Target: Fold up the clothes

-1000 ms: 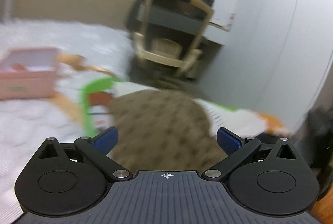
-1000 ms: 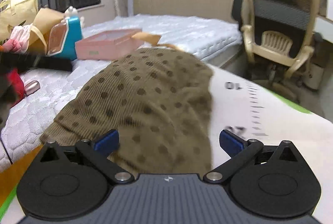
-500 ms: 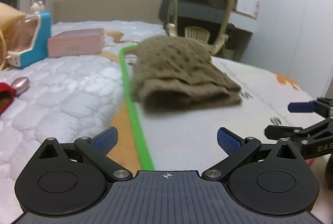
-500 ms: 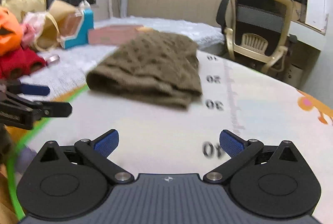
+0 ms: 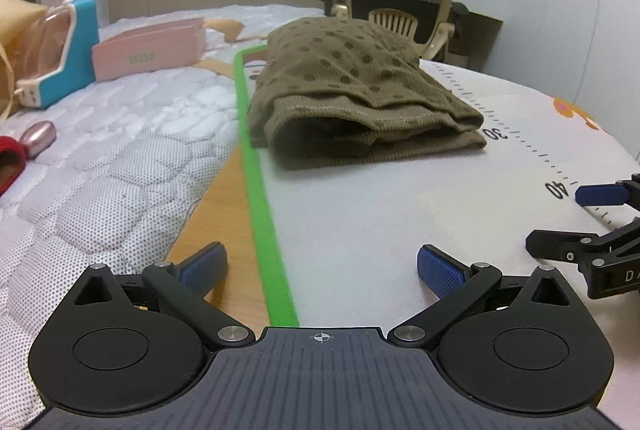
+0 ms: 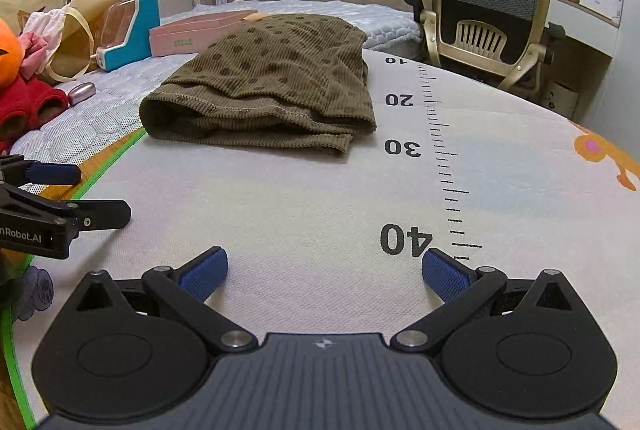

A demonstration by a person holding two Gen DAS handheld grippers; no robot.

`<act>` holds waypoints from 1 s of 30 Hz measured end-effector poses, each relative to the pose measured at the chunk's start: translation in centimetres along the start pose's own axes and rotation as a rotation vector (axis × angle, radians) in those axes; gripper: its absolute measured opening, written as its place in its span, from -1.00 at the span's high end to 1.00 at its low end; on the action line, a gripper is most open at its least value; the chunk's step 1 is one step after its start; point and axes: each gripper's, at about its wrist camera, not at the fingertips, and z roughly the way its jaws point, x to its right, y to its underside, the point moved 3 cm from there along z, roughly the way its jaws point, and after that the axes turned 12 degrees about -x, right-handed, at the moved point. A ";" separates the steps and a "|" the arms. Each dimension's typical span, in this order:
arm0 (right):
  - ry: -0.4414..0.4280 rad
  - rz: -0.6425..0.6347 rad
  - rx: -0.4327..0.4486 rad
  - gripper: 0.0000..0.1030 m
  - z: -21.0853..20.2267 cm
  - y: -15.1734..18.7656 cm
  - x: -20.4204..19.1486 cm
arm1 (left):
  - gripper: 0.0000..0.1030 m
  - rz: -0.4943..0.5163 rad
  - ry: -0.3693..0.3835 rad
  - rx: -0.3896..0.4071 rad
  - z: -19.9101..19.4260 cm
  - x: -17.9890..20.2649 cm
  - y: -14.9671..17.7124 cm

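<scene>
I see left claw [image 5: 320, 266] wide, empty, over the mat's green border [image 5: 260, 198] | right claw [image 6: 324, 270] wide, empty, beside the 40 mark | garment [image 6: 272, 82] folded, brown, dotted, lying on mat [image 6: 312, 198] near the 20–30 marks, well apart from both claws | pink box [image 5: 148, 48] on bed beyond.

In your left wrist view, the right gripper [image 5: 600, 218] is cut off by the right edge of the frame, its body lettering reading only "DA". In your right wrist view, the left gripper [image 6: 76, 190] runs off the left edge. The folded brown garment [image 6: 272, 82] hides its own inner layers.
</scene>
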 end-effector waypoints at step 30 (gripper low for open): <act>0.001 -0.002 0.000 -1.00 -0.1 0.0 0.2 | -1.00 -0.030 0.023 0.020 -0.2 -0.4 0.0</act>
